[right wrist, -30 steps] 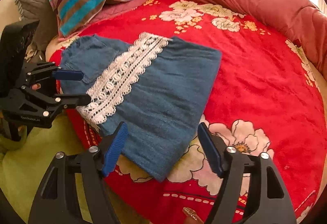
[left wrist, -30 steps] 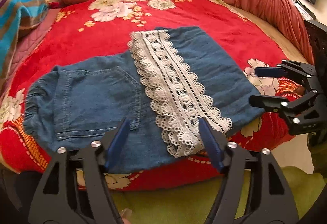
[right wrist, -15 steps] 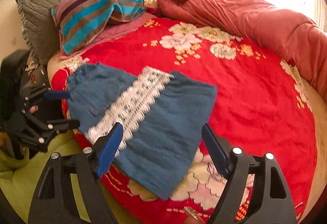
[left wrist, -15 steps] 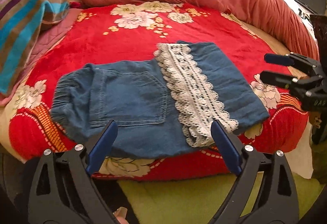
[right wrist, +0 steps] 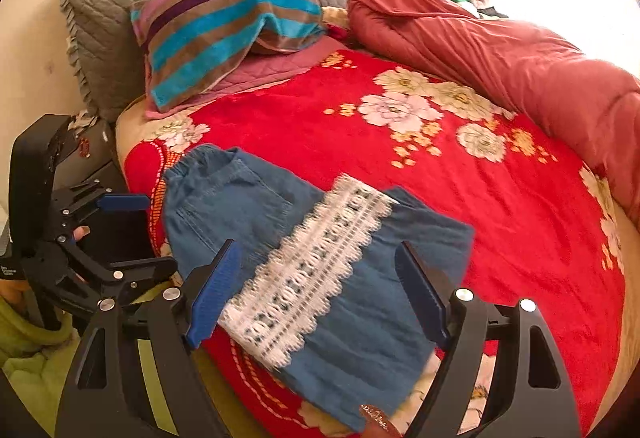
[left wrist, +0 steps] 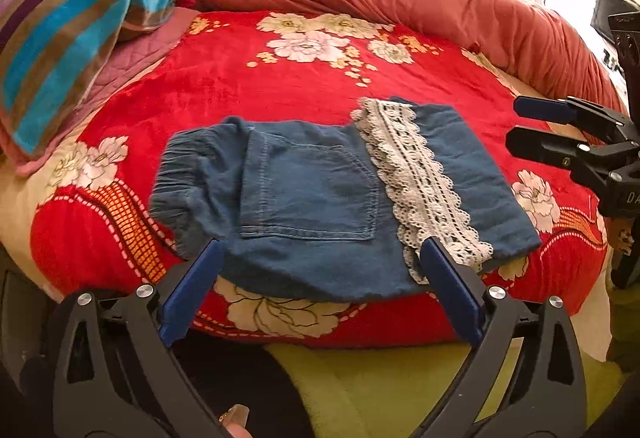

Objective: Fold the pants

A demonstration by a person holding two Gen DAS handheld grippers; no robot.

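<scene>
The pants, folded with a lace band across them, lie flat on the red blanket of the bed, just ahead of both hand-held grippers. The left hand-held gripper hangs wide apart and empty before the pants' near edge. The right hand-held gripper is likewise wide and empty, above the lace end. A striped pillow lies beyond.

folded denim pants on red floral blanket, left gripper spread wide, empty
</scene>
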